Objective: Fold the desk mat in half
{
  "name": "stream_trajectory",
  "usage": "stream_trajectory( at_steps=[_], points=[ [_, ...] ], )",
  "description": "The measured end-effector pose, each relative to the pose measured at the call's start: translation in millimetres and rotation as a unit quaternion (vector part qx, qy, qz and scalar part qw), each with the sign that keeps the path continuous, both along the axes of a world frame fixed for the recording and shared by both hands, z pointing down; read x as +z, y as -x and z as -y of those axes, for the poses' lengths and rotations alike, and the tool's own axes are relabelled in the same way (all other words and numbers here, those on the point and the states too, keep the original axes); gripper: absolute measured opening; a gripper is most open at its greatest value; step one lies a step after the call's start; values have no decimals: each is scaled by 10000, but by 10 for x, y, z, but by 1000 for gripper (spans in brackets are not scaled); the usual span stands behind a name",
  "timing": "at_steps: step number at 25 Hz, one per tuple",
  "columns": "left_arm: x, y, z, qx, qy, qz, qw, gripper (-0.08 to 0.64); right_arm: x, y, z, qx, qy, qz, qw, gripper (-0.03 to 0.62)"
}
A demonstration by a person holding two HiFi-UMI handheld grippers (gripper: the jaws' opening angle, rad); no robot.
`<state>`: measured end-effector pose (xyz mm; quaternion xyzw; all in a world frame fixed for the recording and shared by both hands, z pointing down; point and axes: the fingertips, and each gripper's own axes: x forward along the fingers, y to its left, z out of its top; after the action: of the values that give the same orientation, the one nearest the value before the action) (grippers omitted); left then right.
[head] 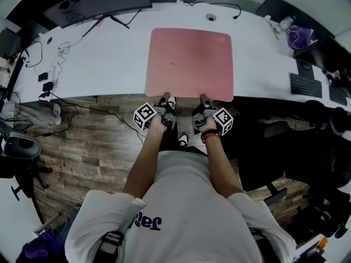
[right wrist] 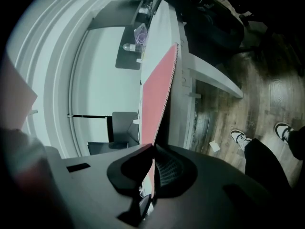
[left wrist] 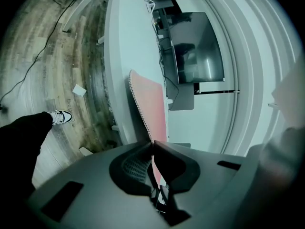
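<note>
A pink desk mat (head: 190, 63) lies flat on the white desk (head: 109, 64), its near edge at the desk's front. My left gripper (head: 164, 99) is shut on that near edge left of the middle. My right gripper (head: 203, 99) is shut on the same edge a little to the right. In the left gripper view the mat (left wrist: 151, 109) runs edge-on from between the jaws of the gripper (left wrist: 152, 144). The right gripper view shows the mat (right wrist: 156, 99) likewise clamped at the gripper (right wrist: 154, 148), with its patterned underside along the rim.
A dark monitor (head: 98, 1) and cables (head: 55, 59) sit at the desk's far left. A keyboard (head: 306, 85) and a bottle (head: 285, 22) lie at the right. Office chairs (head: 285, 141) stand to my right, on a wooden floor (head: 93, 147).
</note>
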<state>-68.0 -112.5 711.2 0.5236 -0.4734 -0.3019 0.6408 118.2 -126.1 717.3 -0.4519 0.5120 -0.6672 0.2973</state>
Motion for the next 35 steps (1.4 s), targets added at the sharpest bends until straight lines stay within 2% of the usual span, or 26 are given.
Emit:
stream_trajectory(
  at_steps=[22, 35],
  points=[
    [-477, -14, 162, 35, -366, -163, 9992, 34, -459, -23, 197, 224, -124, 294, 9992, 34],
    [-650, 25, 483, 42, -554, -219, 9982, 34, -641, 30, 518, 199, -269, 337, 9989, 37]
  ],
)
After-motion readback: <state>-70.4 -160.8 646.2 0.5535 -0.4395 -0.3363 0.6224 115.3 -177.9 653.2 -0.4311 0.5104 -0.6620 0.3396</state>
